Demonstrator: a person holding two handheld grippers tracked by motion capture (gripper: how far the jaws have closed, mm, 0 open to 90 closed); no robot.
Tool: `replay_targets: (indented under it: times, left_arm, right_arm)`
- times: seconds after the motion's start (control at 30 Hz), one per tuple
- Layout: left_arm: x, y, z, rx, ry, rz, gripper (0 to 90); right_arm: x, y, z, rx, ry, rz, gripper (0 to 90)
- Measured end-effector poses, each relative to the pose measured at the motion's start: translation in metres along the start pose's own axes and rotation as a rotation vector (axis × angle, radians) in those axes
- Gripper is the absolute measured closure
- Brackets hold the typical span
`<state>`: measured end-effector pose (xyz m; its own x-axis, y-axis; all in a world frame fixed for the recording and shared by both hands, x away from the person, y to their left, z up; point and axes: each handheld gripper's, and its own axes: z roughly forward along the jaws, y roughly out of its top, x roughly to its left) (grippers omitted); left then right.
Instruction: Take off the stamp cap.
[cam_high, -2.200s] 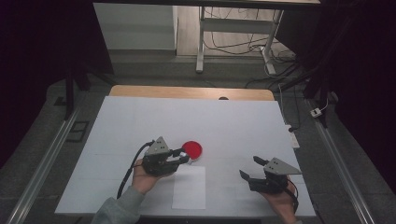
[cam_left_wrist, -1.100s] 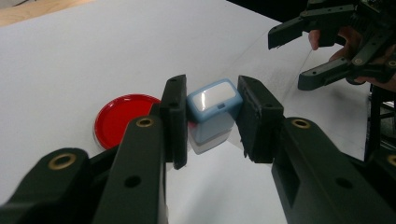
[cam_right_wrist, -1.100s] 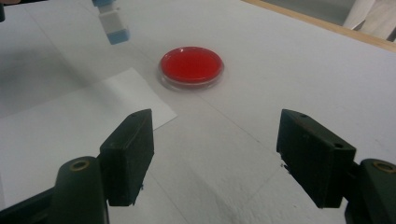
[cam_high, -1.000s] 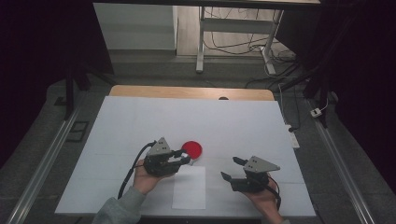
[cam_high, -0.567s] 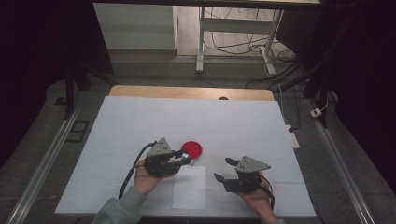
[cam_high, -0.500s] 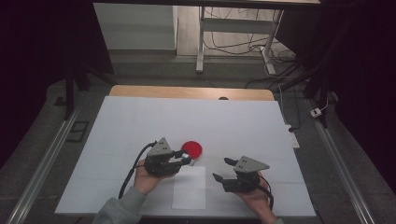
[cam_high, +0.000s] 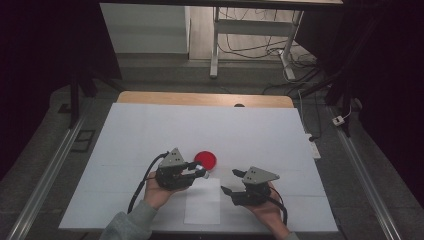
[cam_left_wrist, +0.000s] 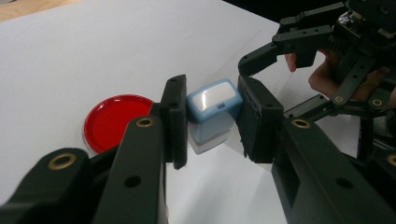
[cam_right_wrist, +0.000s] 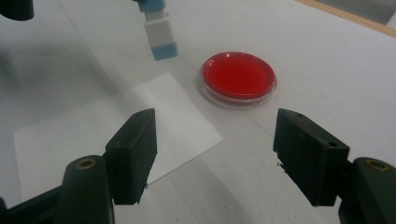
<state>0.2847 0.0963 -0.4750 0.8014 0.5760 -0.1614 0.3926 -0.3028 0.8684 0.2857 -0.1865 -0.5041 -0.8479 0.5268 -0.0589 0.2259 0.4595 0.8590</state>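
Observation:
My left gripper (cam_high: 199, 173) is shut on a small blue-and-white stamp (cam_left_wrist: 212, 109), held just above the table beside a round red ink dish (cam_high: 206, 160). In the left gripper view the jaws press on both sides of the stamp, with the red ink dish (cam_left_wrist: 116, 121) behind it. A white paper sheet (cam_high: 202, 205) lies near the front edge, below the stamp. My right gripper (cam_high: 229, 181) is open at the sheet's right edge; its jaws have just been closing a little with nothing between them. In the right gripper view the sheet (cam_right_wrist: 107, 135), dish (cam_right_wrist: 238, 77) and stamp (cam_right_wrist: 159, 32) lie ahead.
A large white cover spreads over the table (cam_high: 150, 135), with a wooden strip (cam_high: 200, 98) at the far edge. Metal rails (cam_high: 45, 175) run along both sides. Desk legs and cables (cam_high: 280, 45) stand on the floor beyond.
My right gripper has moved left across the table toward the paper sheet. The left gripper has kept still with the stamp in it.

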Motion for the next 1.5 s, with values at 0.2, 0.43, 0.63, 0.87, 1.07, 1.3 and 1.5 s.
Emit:
replay_targets:
  times: [0.2, 0.43, 0.63, 0.87, 1.07, 1.3, 1.5]
  left_arm:
    - [0.0, 0.0, 0.0, -0.002, -0.001, 0.001, 65.3]
    - [-0.001, 0.0, 0.001, 0.001, -0.003, 0.001, 65.3]
    - [-0.001, 0.0, 0.001, -0.001, -0.004, 0.002, 65.3]
    - [-0.002, 0.0, 0.001, -0.001, -0.007, 0.001, 65.3]
    - [-0.001, 0.001, 0.001, -0.003, -0.009, 0.0, 65.3]
    - [-0.002, 0.001, 0.001, -0.003, -0.013, -0.001, 65.3]
    - [-0.003, 0.0, 0.002, -0.003, -0.015, -0.002, 65.3]
  right_arm:
    - [0.002, 0.003, 0.004, -0.006, 0.007, -0.006, 31.1]
    - [0.004, 0.006, 0.008, -0.009, 0.01, -0.009, 32.2]
    - [0.006, 0.008, 0.012, -0.016, 0.019, -0.011, 33.2]
    - [0.008, 0.011, 0.016, -0.009, 0.018, -0.018, 34.9]
    - [0.009, 0.013, 0.02, -0.008, 0.024, -0.021, 37.0]
    - [0.012, 0.016, 0.027, -0.016, 0.046, -0.025, 40.0]
    - [0.017, 0.019, 0.033, -0.012, 0.07, -0.041, 43.5]
